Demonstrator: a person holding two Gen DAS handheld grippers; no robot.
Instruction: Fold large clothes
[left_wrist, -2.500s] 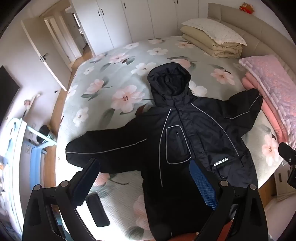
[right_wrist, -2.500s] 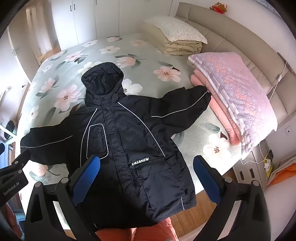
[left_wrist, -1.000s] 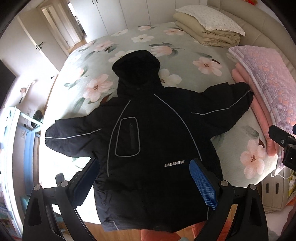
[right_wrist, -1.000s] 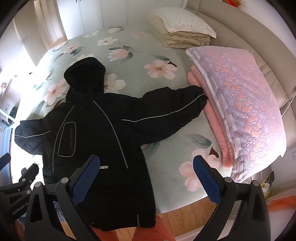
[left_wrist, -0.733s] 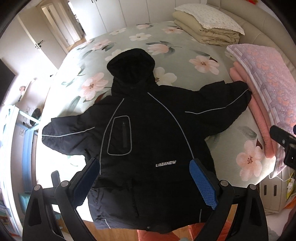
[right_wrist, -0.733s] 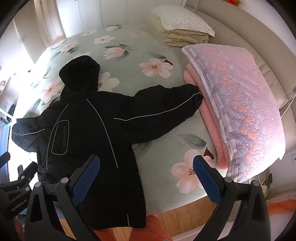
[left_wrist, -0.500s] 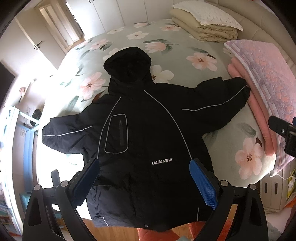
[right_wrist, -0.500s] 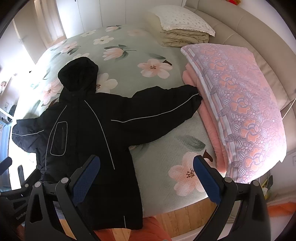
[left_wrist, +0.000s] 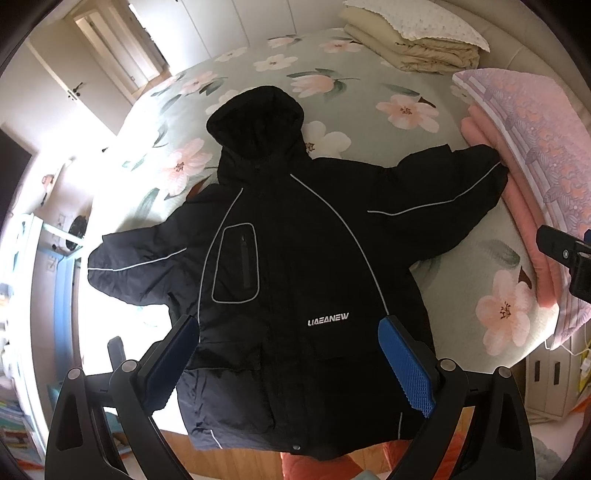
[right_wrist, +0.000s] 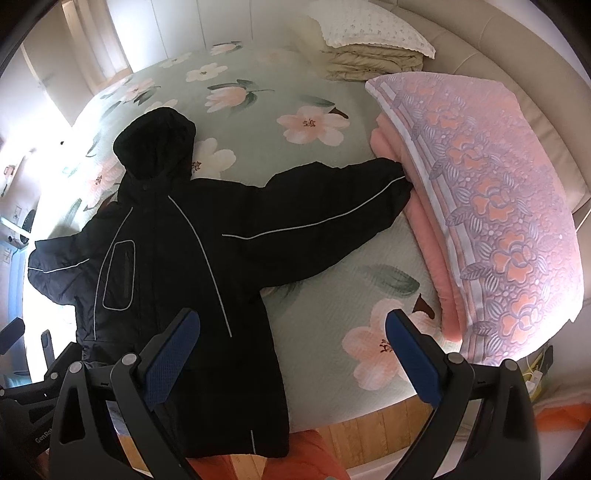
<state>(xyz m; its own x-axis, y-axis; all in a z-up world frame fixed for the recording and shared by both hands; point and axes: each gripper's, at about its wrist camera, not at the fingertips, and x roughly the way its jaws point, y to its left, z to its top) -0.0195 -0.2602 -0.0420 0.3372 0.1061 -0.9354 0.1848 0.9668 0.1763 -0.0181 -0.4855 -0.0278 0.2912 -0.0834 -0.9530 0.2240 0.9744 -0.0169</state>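
1. Nearest the cameras, the left hand-held gripper (left_wrist: 288, 354) hangs above the lower front of the jacket with its jaws spread wide and nothing between them; its blue ribbed pads (left_wrist: 406, 373) touch no cloth.
2. The right hand-held gripper (right_wrist: 291, 362) is likewise released and holds nothing, hovering over the near edge of the bed (right_wrist: 332, 295), just beside the jacket's right flank.
3. The black hooded padded jacket with thin white piping (left_wrist: 295, 258) lies face up and spread flat along the near edge of the bed. Its hem (left_wrist: 295, 439) overhangs that edge, with wooden floor showing below it.
4. Its left sleeve (left_wrist: 136, 258) reaches out to the bed's left edge, and the cuff seems to lie at or past it.
5. Its right sleeve (right_wrist: 332, 218) stretches towards the right edge, and its cuff touches the folded pink patterned blanket (right_wrist: 498, 206) stacked there.
6. Farther off, the hood (left_wrist: 255, 122) points to the middle of the bed, and a folded beige quilt under a white pillow (right_wrist: 369, 48) sits at the far corner.
7. No fold looks begun, so my guess is that a sleeve comes in first.
8. Risks as I judge them: the slick, puffy shell may slip from a shallow pinch or spring open; pulling on the body could drag the overhanging hem off the bed; lifting the right cuff carelessly could snag and disturb the pink blanket.
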